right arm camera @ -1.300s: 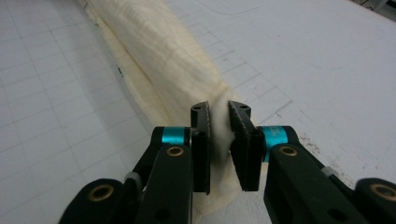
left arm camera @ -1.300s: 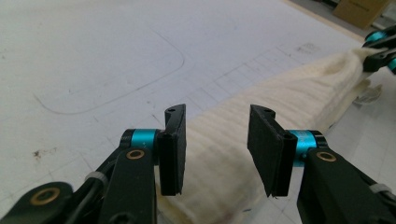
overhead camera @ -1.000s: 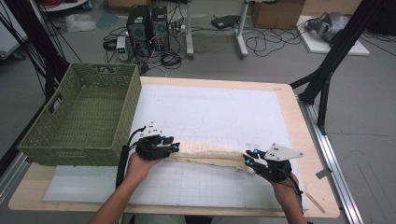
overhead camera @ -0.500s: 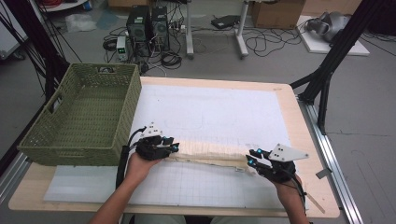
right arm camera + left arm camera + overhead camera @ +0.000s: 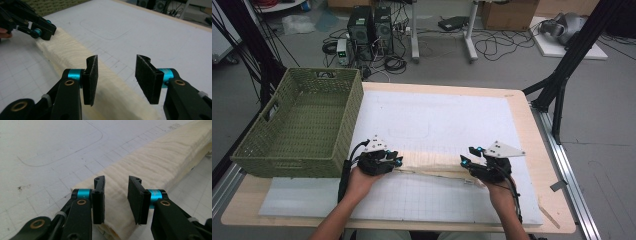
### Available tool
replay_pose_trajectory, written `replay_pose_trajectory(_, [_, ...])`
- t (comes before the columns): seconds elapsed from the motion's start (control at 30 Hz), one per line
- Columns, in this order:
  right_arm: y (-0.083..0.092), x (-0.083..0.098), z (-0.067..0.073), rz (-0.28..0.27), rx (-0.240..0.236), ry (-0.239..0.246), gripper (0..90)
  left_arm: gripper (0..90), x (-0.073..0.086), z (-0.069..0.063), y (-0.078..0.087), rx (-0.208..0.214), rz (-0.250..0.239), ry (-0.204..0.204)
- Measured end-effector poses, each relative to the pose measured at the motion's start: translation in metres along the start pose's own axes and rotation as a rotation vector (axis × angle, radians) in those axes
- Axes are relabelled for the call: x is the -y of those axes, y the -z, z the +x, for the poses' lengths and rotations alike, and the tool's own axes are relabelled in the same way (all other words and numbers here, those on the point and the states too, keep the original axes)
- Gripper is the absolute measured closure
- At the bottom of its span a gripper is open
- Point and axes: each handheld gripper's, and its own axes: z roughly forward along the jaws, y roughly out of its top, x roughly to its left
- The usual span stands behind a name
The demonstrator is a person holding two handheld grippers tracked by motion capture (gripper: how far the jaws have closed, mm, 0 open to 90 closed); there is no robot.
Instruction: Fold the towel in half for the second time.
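1. Two grippers sit at the two ends of one long cream towel (image 5: 432,167), which is folded into a thin strip on the white mat (image 5: 442,115) on the surface.
2. The left gripper (image 5: 393,162) is at the left end of the towel. In the left gripper view, its fingers (image 5: 99,195) stand a little apart, one on each side of the towel end (image 5: 117,202).
3. The left fingers have just been closing, with the towel between them. I cannot tell if the pads press on the cloth yet.
4. The right gripper (image 5: 468,161) is at the right end of the towel. In the right gripper view, its fingers (image 5: 91,77) stand wide apart above the towel (image 5: 75,56).
5. The right fingers have just been opening. They hold nothing, and the towel lies under and past them.
6. The towel runs away from the right fingers to the left gripper (image 5: 41,31) at the far end.
7. A green basket (image 5: 297,125) stands just beside the left gripper, on its outer side.
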Motion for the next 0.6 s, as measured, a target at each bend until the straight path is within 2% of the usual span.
replay_pose_trajectory(0.13, [-0.019,0.004,0.009,0.051,-0.025,0.011,55.0,66.3,0.001,0.001,0.001,0.0,-0.002,0.0])
replay_pose_trajectory(0.27, [-0.026,0.017,0.013,0.113,-0.053,0.027,58.4,66.1,0.002,0.001,0.001,0.001,0.004,-0.003])
replay_pose_trajectory(0.37, [-0.024,0.028,0.011,0.156,-0.04,0.034,59.5,66.5,0.002,0.0,0.001,-0.002,0.012,-0.012])
replay_pose_trajectory(0.43, [-0.021,0.033,0.006,0.168,-0.025,0.027,59.8,66.7,0.003,0.0,0.001,-0.003,0.016,-0.01])
replay_pose_trajectory(0.6, [-0.012,0.042,-0.008,0.195,0.015,0.016,60.3,68.7,0.005,-0.001,0.001,-0.01,0.046,-0.041])
